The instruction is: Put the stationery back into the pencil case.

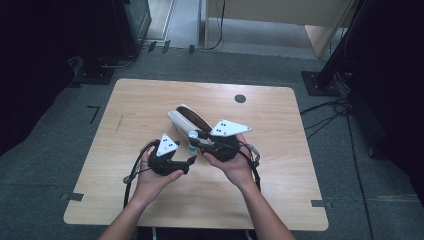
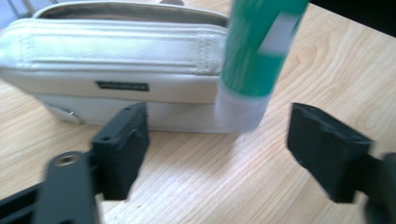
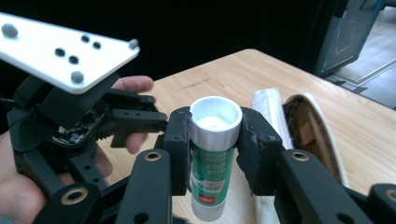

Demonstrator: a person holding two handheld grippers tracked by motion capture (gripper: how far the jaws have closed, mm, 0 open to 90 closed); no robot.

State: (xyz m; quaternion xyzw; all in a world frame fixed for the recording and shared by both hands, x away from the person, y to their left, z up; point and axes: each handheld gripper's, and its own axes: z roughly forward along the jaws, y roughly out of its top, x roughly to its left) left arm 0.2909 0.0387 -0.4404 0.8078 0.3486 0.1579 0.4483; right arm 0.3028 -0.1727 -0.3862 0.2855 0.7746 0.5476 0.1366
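A green glue stick (image 3: 212, 172) with a white cap stands upright between the jaws of my right gripper (image 3: 215, 149), which is shut on it just below the cap. In the left gripper view the same glue stick (image 2: 254, 51) hangs cap-down between the wide-apart jaws of my left gripper (image 2: 224, 149), which is open and touches nothing. A cream pencil case (image 2: 116, 51) lies on the table right behind it. From above, my left gripper (image 1: 190, 160) and right gripper (image 1: 196, 139) meet at mid-table, with the glue stick (image 1: 192, 148) between them and the open pencil case (image 1: 186, 120) just beyond.
The wooden table (image 1: 150, 100) has bare room on all sides of the hands. A small dark round hole (image 1: 240, 98) sits near its far edge. Cables trail from both grippers toward the person. Dark stands and wires surround the table on the floor.
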